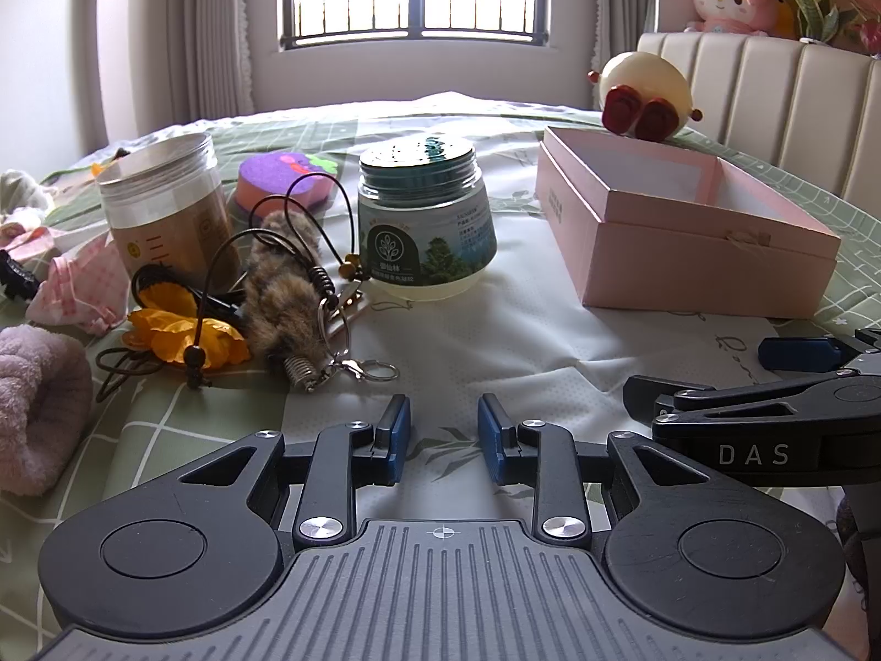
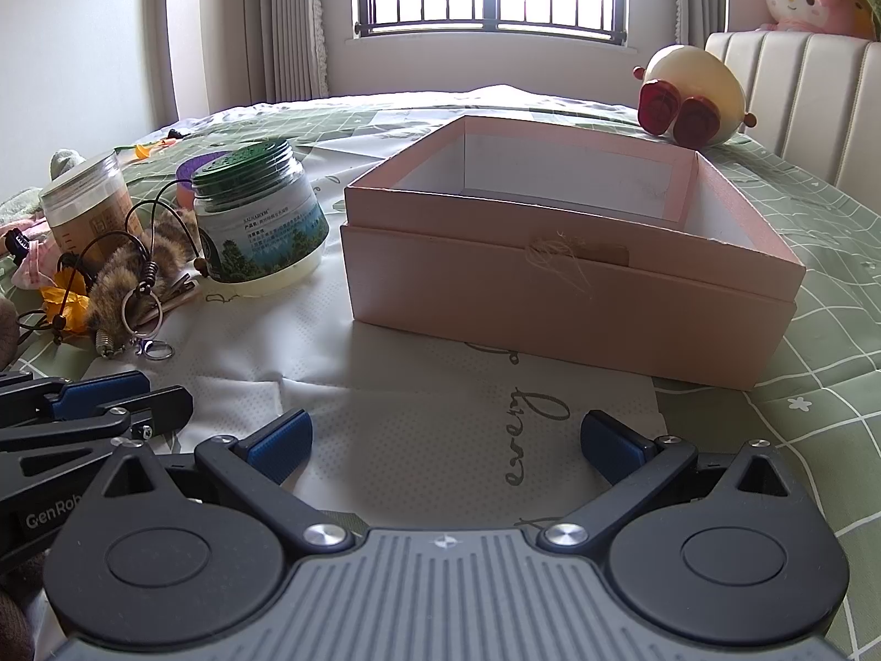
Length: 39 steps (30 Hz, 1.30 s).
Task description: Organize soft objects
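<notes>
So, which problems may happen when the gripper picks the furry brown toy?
The furry toy lies tangled with black cords and a key ring, so lifting may drag them along. The cords lean on the green-lid jar, which may be pulled over. The left gripper is open.

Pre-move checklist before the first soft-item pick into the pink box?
1. Left gripper empty, jaws apart by a narrow gap: ok.
2. Right gripper empty, jaws wide open: ok.
3. Pink box open on top, visible interior bare: ok.
4. Furry keychain free to lift: not ok, black cords and the key ring lie over and around it, beside the yellow fabric flower.
5. Green-lid jar out of the way: not ok, it stands upright between the pile and the box.
6. Pink towel fully reachable: cannot tell, cut off at the left-wrist view's edge.
</notes>
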{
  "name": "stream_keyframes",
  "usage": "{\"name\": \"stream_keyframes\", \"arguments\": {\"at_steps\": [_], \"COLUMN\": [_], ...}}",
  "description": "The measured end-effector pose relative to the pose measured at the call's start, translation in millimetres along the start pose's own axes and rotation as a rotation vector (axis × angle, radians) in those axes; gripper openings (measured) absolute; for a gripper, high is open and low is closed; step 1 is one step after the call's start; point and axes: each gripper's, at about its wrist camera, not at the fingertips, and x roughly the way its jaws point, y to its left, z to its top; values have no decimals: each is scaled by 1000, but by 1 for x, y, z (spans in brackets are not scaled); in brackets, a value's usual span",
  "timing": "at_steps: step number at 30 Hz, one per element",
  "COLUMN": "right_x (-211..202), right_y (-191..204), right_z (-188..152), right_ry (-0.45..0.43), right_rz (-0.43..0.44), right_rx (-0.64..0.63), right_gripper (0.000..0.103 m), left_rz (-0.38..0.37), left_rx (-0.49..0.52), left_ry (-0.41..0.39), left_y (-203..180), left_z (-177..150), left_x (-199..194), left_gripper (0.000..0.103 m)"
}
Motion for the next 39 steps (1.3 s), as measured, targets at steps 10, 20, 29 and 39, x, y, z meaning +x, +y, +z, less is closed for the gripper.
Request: {"name": "stream_keyframes", "arguments": {"at_steps": [10,20,29,39], "right_x": [0,1,2,2], "right_y": [1,2,3,2], "right_z": [0,-1,-1,-2], "right_ry": [3,4,2,4], "right_rz": [-2,-3,-4,3], "right_rx": [-2,-3,-3,5], "right_gripper": [103,103,103,103], "left_rz": [12,13,11,15], "left_rx": [16,17,15,20], "left_ry": [-2,-2,-4,-7], "left_y": [-3,-5,-4,-4], "left_z": [0,1,0,0], "left_x": [-1,0,0,-1], "left_gripper": [32,31,31,31]}}
